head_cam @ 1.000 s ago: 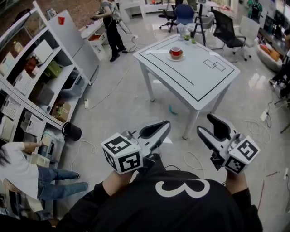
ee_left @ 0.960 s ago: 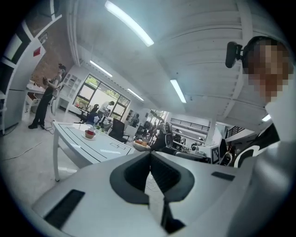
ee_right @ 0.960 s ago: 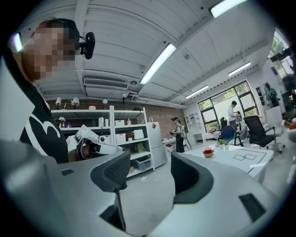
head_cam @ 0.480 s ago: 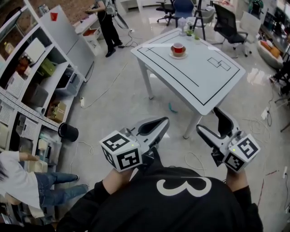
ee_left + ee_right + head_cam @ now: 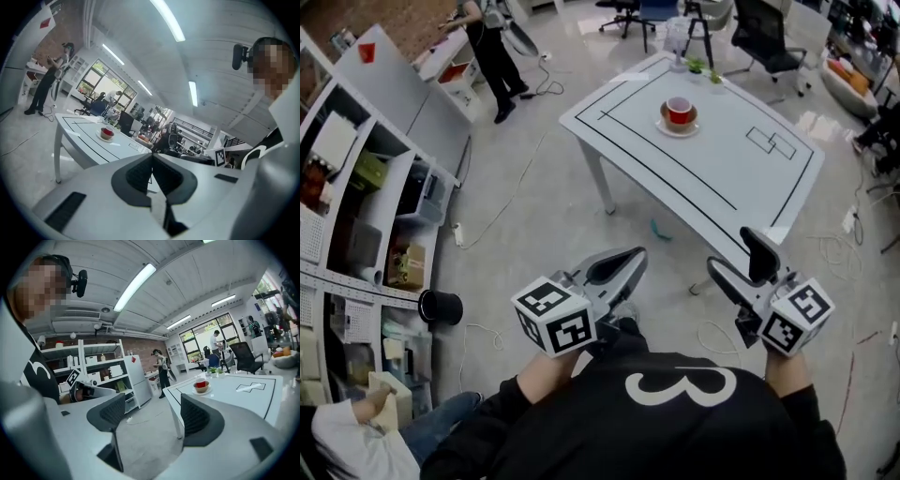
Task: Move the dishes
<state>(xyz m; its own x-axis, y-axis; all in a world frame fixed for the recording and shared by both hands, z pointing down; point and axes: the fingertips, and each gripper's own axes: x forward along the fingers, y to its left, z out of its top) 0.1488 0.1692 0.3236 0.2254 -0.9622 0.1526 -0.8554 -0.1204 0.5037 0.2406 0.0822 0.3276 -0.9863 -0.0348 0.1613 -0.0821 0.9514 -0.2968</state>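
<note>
Status: nothing moved yet. The cup (image 5: 679, 110) stands upright on its saucer (image 5: 680, 129) on the desk (image 5: 712, 164), inside the black outline (image 5: 670, 161) and toward the far corner. Neither is touched. They look like the only dishes up there. The small plants (image 5: 701, 66) at the far corner are probably not part of the job.

All of the work is left: close the gap, grasp, lift, carry, set down. I can't tell the destination from here. The small marked rectangle (image 5: 772, 142) near the desk's right edge is a candidate, but that's a guess.

Pose: the person stands on the floor (image 5: 544, 216) short of the desk's near corner. Both arms are out ahead of the chest, grippers side by side. They point roughly level at the desk, slightly nose-down, marker cubes toward the body.

- Left gripper (image 5: 633, 259): jaws together, pads meeting, nothing between them.
- Right gripper (image 5: 730, 250): jaws wide apart, nothing between them, only floor and a desk leg beyond. They have just been opening and then easing back a hair.

The right gripper sits just short of the near corner. The left one is off to that corner's left, over the floor. Both are well apart from cup and saucer.

My read: approach phase. The right gripper is pre-opened and is likely the one that takes the grasp.
</note>
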